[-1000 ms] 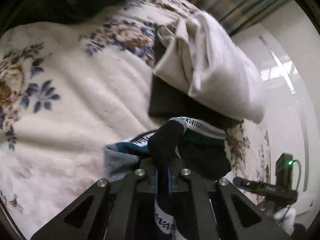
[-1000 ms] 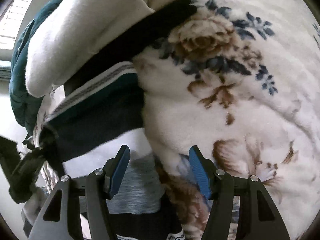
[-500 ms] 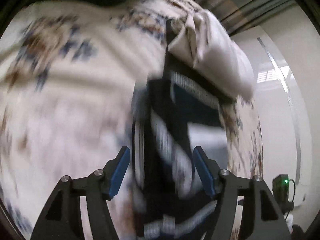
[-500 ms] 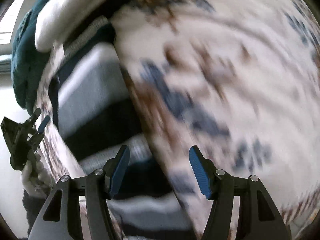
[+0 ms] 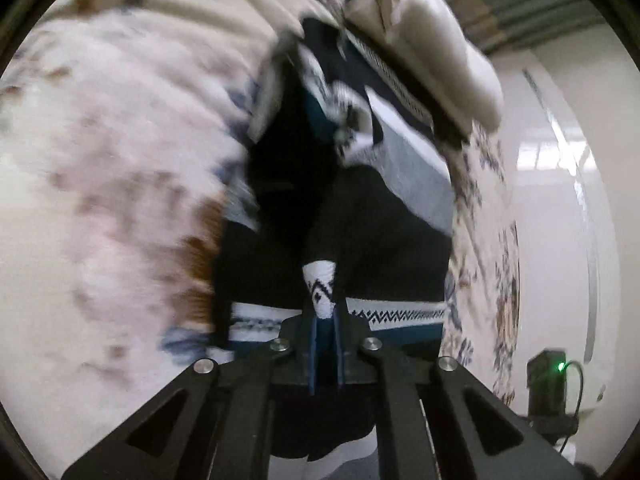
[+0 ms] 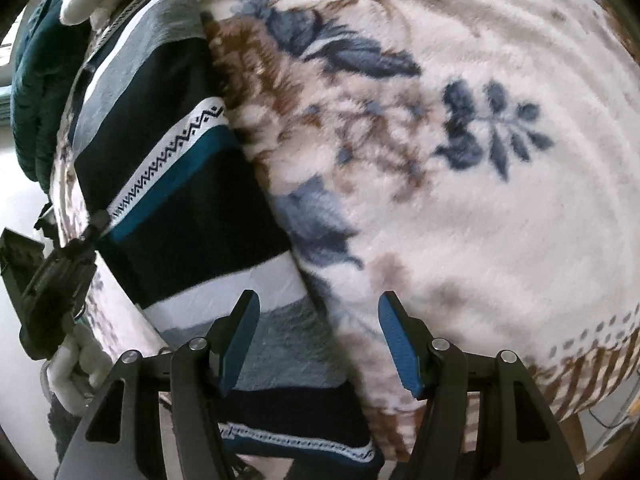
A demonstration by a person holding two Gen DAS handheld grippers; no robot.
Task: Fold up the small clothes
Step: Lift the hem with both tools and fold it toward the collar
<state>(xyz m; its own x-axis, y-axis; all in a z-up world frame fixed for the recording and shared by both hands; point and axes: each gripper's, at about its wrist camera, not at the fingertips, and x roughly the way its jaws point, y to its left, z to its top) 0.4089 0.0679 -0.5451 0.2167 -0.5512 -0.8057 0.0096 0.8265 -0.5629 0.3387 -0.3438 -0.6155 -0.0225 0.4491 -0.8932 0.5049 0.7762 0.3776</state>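
Knitwear fills the middle of my left view: a striped sweater, bands of black, grey, white and teal with a zigzag trim, lying on the floral blanket. My left claw has just snapped shut, and its blue pads pinch a small fold of the sweater's black-and-white patterned edge, which stands up between them at six o'clock. From there the garment runs away toward twelve o'clock, where its far end sits against a cream-coloured folded cloth at one o'clock. A crumpled, blurred bunch of the knit rises near the centre of that view. At four o'clock a small black device with a green light stands beyond the bed's edge.

In my right view the same sweater lies along the left side, from eleven o'clock down to six o'clock, flat on the blanket, whose blue and brown flowers spread across everything from twelve to five o'clock. My right claw stands with its pads wide apart and grips nothing; the left pad hangs over a grey band of the sweater, the right pad over bare blanket, and the sweater's edge passes between them. At eight o'clock I see my other claw nipping the sweater's far edge, with a white-gloved hand below it. A dark teal cloth lies at ten o'clock.
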